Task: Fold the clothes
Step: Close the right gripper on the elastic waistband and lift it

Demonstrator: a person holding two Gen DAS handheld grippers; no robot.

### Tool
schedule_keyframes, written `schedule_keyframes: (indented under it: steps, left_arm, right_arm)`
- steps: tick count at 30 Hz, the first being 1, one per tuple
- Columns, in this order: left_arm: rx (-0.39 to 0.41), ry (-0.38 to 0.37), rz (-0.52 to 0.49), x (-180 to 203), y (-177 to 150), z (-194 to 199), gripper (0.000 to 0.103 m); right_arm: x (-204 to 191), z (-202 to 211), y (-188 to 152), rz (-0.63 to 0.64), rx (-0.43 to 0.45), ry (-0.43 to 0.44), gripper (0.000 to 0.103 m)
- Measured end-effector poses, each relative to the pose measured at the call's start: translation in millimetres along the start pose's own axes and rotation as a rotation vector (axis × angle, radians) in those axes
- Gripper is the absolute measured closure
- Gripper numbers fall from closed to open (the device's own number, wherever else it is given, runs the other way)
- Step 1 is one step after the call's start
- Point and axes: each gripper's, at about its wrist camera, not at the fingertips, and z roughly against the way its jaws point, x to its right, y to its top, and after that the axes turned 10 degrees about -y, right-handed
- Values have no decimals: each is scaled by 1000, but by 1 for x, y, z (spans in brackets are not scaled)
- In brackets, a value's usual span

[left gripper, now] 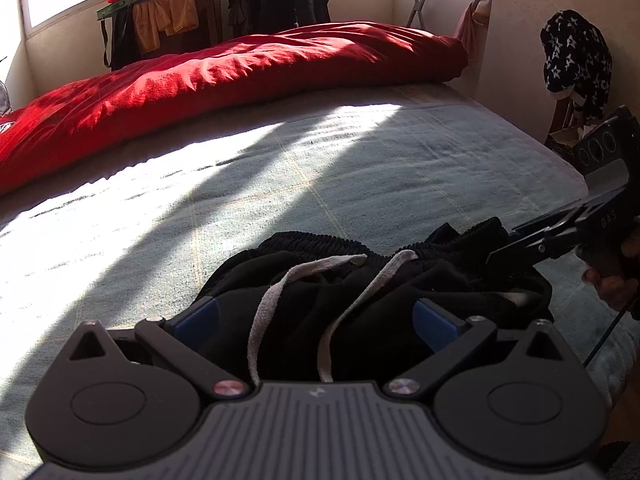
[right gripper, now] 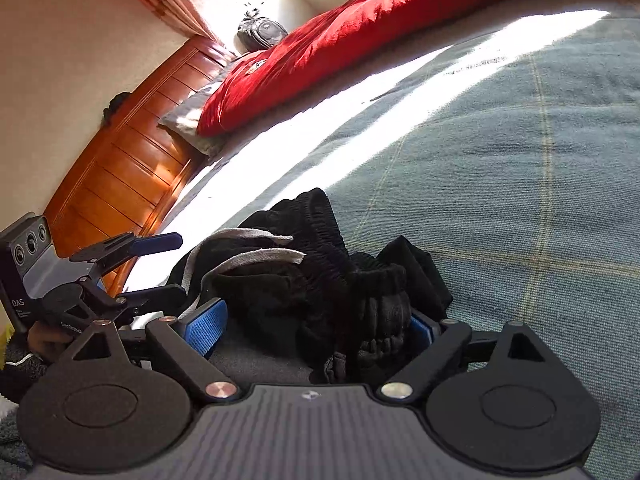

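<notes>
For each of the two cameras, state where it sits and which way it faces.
Left wrist: sits on the left tool, looking across the bed to the red duvet and windows; the right tool and hand show.
Right wrist: sits on the right tool, facing the wooden headboard; the left tool shows.
Shared: black shorts, duvet, bed.

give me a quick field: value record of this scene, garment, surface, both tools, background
garment: black shorts with a ribbed elastic waistband and white drawstring, bunched up, not yet folded
surface: blue-grey plaid bedspread, partly in sunlight
left tool: open, fingers either side of the shorts' near edge
right tool: open, waistband fabric between its blue pads
background: red duvet along the far side of the bed, wooden headboard, star-print garment hanging at the wall
</notes>
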Motion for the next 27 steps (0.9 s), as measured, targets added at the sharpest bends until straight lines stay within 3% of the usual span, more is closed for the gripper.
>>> schedule_keyframes:
  steps: [4, 8, 10, 12, 16, 17, 21, 27]
  left_arm:
    - [-7, 12, 29, -3, -5, 1, 1]
    - [-18, 24, 45, -4, -7, -2, 1]
    - [-20, 27, 44, -2, -6, -3, 1]
    - [-19, 22, 37, 0, -6, -2, 1]
    - [-25, 22, 35, 1, -7, -2, 1]
    - [-27, 23, 40, 0, -8, -3, 1]
    - [-33, 24, 55, -4, -9, -7, 1]
    - [-34, 11, 54, -4, -9, -11, 1]
  right_arm:
    - [-8, 14, -5, 118, -1, 88, 10]
    - [7, -1, 0, 93, -35, 77, 12]
    - [18, -13, 6, 44, -45, 100, 23]
    - [26, -24, 11, 4, -71, 99, 57]
    - [29, -26, 11, 7, -90, 76, 69]
    - [27, -22, 10, 22, -80, 52, 77]
    - [17, -3, 8, 54, -17, -45, 81]
    - [20, -7, 4, -4, -29, -53, 81]
